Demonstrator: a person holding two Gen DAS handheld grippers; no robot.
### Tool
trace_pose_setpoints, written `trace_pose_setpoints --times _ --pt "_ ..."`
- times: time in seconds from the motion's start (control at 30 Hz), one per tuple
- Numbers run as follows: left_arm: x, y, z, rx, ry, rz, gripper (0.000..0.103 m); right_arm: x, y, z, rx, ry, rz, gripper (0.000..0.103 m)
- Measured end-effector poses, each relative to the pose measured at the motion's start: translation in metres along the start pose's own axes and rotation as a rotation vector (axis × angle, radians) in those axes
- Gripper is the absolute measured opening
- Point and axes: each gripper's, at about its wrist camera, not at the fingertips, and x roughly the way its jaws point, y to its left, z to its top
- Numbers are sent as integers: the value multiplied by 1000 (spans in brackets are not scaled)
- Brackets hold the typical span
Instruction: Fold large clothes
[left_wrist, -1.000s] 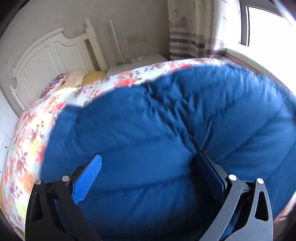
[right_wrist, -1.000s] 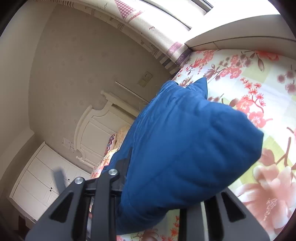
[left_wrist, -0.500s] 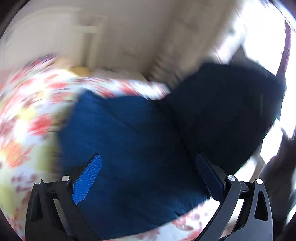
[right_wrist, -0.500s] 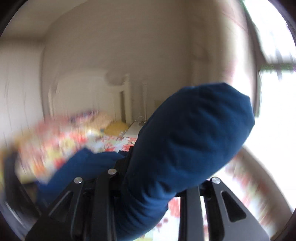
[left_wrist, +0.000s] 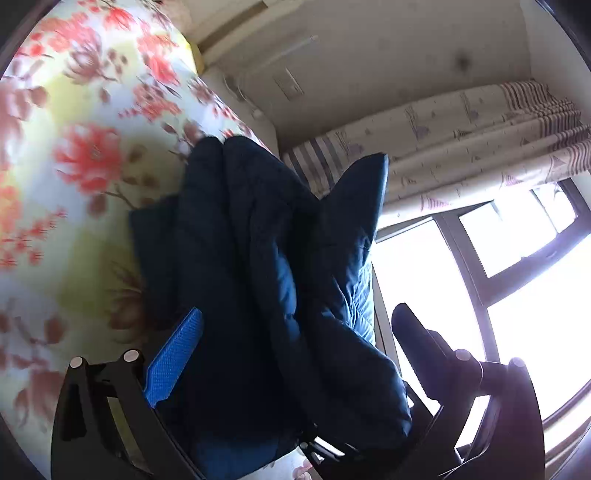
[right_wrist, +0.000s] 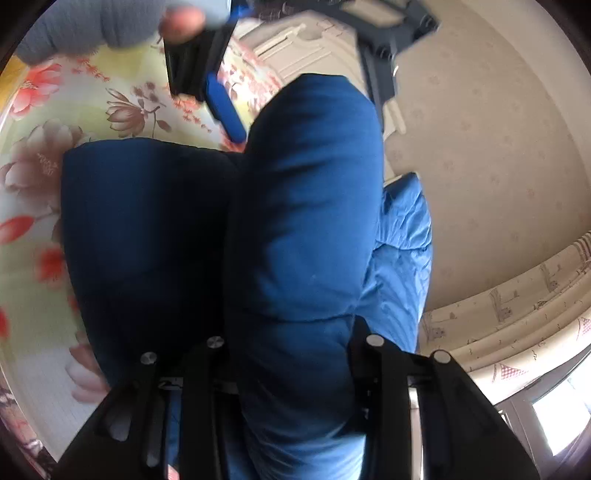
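The jacket (left_wrist: 266, 280), spread flat on the bed (left_wrist: 74, 122) a second ago, now hangs bunched over it in the right gripper (right_wrist: 291, 354), whose jaws have just been easing apart, while the left gripper (left_wrist: 295, 328) gapes, so the fold is probably landing.

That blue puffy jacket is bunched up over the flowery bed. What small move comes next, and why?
Probably finish letting go: the jaws of the right hand-held gripper have just been opening around a fold of the blue jacket, already doubled over the part on the bed.
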Motion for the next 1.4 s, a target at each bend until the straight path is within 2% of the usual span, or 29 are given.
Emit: trace_pose_setpoints --times 0.1,0.2,0.3,0.43,0.47,0.5,0.53,0.57,0.6,0.67,0.77,0.83,0.93,1.03,1.13,1.2,1.23,1.3,1.33,1.4 --pt "20 -8 9 26 34 1 98 -7 -3 -9 25 -36 -14 32" --pt "46 -22 25 63 86 38 98 -11 -3 -11 23 -68 -26 31" --pt "72 -41 48 115 156 119 98 -14 2 -18 -12 -96 -36 31" --pt "116 -63 69 229 306 299 98 -17 7 -28 -44 -133 -53 33" --pt "121 -62 72 225 321 312 98 -19 8 -31 -51 -147 -49 43" --pt "124 -56 77 192 321 297 91 -22 9 -32 -57 -158 -34 64" --pt "123 -50 79 163 309 270 83 -27 8 -36 -46 -173 -25 70" --pt "120 -46 79 141 292 233 70 -35 3 -42 2 -180 -15 77" --pt "117 -45 77 149 275 222 61 -42 -5 -50 79 -176 5 87" --pt "109 -45 70 179 241 212 53 -50 -23 -73 255 -155 31 92" --pt "102 -46 64 196 208 209 50 -52 -42 -113 503 -79 44 92" --pt "101 -52 61 209 199 218 49 -45 -49 -130 591 -17 43 92" --pt "96 -59 56 228 183 230 45 -31 -50 -135 602 33 63 92" --pt "84 -74 51 268 134 253 33 -18 -57 -128 607 88 68 95" --pt "48 -108 29 378 33 254 25 -10 -55 -131 609 147 119 95" --pt "27 -110 18 428 -15 245 24 -5 -50 -134 615 154 136 95" --pt "22 -101 16 438 -22 261 24 3 -53 -139 627 155 146 95" --pt "26 -59 21 351 18 305 24 14 -58 -143 650 154 165 95" --pt "28 -38 23 312 31 283 25 15 -60 -143 644 154 172 95" --pt "20 -16 21 257 21 181 26 17 -65 -143 611 157 204 93"
